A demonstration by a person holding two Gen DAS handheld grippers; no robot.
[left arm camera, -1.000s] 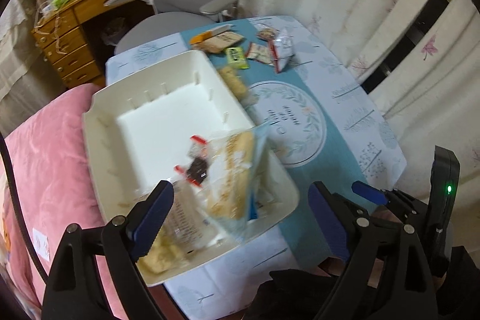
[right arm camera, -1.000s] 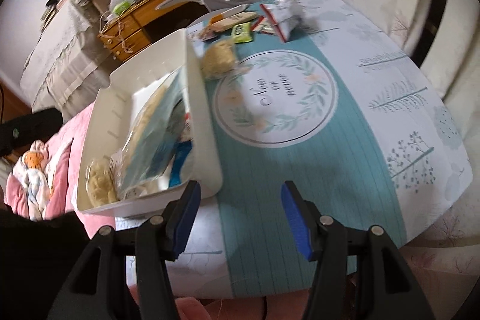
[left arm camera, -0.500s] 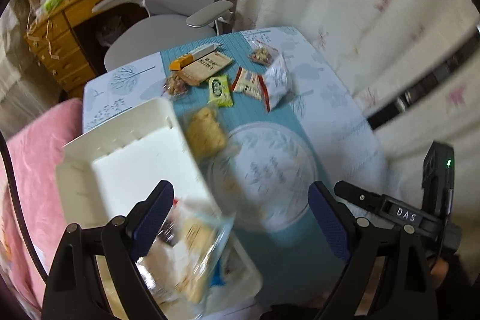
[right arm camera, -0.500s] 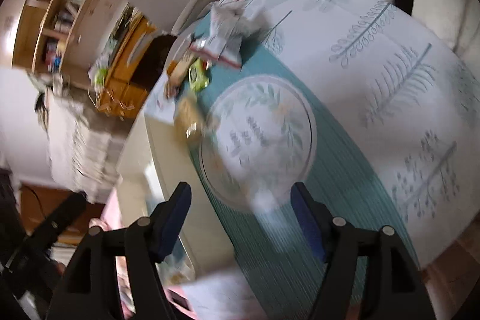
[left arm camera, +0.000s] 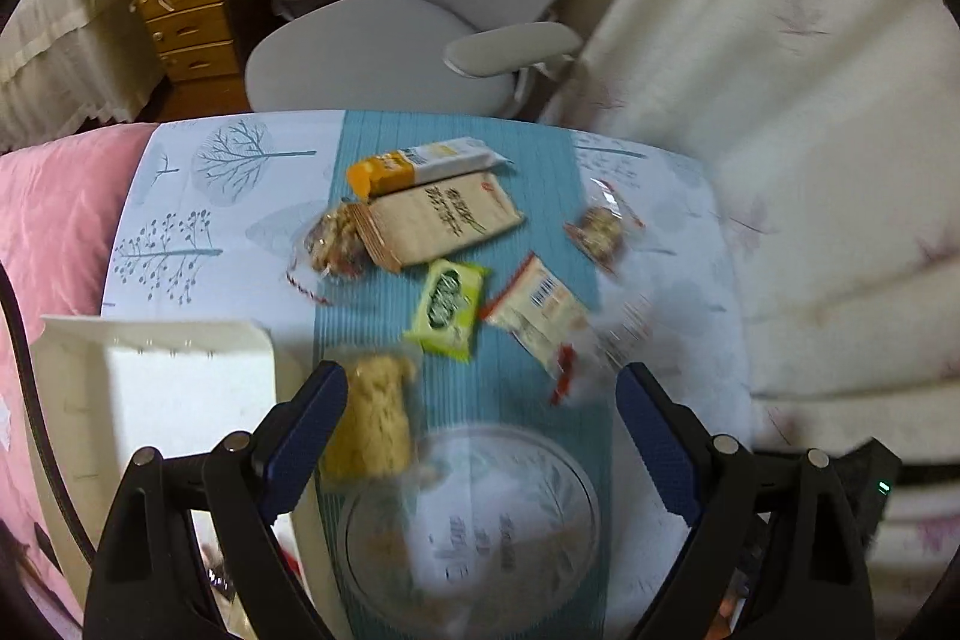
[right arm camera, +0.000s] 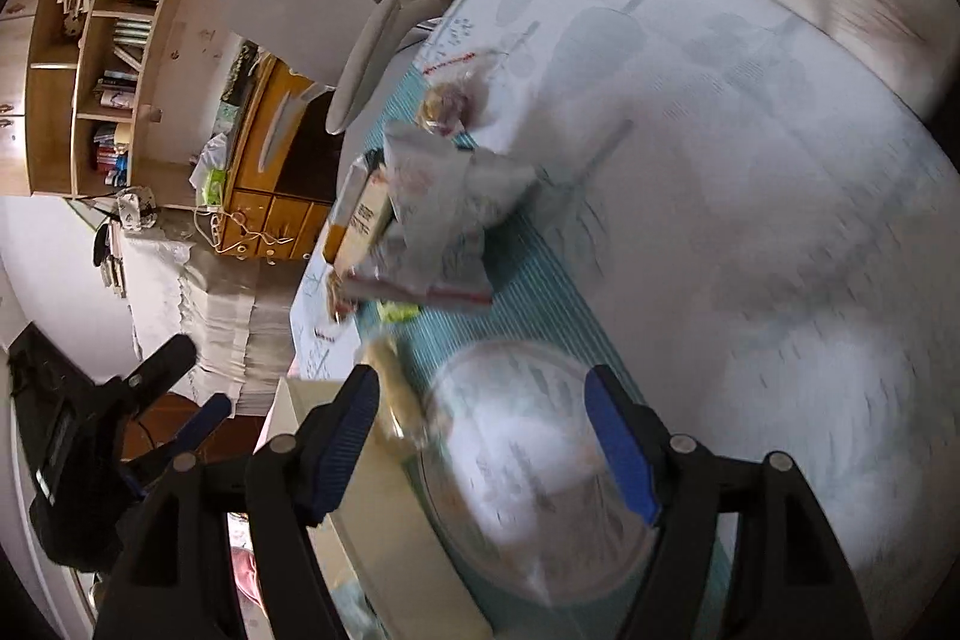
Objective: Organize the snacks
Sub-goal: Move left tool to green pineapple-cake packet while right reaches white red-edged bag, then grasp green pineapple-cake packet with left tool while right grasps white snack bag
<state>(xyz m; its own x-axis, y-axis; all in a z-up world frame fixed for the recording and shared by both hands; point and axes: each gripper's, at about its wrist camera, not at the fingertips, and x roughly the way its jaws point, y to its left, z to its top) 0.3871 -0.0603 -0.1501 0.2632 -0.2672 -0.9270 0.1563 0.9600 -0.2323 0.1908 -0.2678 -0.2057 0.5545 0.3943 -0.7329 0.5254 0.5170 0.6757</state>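
Note:
Several snack packets lie at the far end of the table: an orange-and-white box (left arm camera: 420,163), a brown packet (left arm camera: 438,220), a green packet (left arm camera: 447,301), a white-and-red packet (left arm camera: 534,310) and two clear bags of nuts (left arm camera: 333,244) (left arm camera: 600,229). A yellow pastry packet (left arm camera: 375,418) lies just beside the left finger of my left gripper (left arm camera: 480,436), which is open and holds nothing. The white tray (left arm camera: 150,388) sits at the lower left. My right gripper (right arm camera: 483,445) is open and empty above the round print, with the snack pile (right arm camera: 432,220) ahead. The left gripper (right arm camera: 198,379) shows at its left.
A grey office chair (left arm camera: 384,52) stands behind the table's far edge, with a wooden desk (left arm camera: 180,10) beyond it. Curtains (left arm camera: 780,100) hang along the right. A pink cushion (left arm camera: 54,214) lies left of the table. Bookshelves (right arm camera: 90,40) fill the far wall.
Both grippers have moved away from above the tray toward the snacks at the far end. The tray has slid to the lower left of both views. The right gripper's jaws stand wider and its view has rolled.

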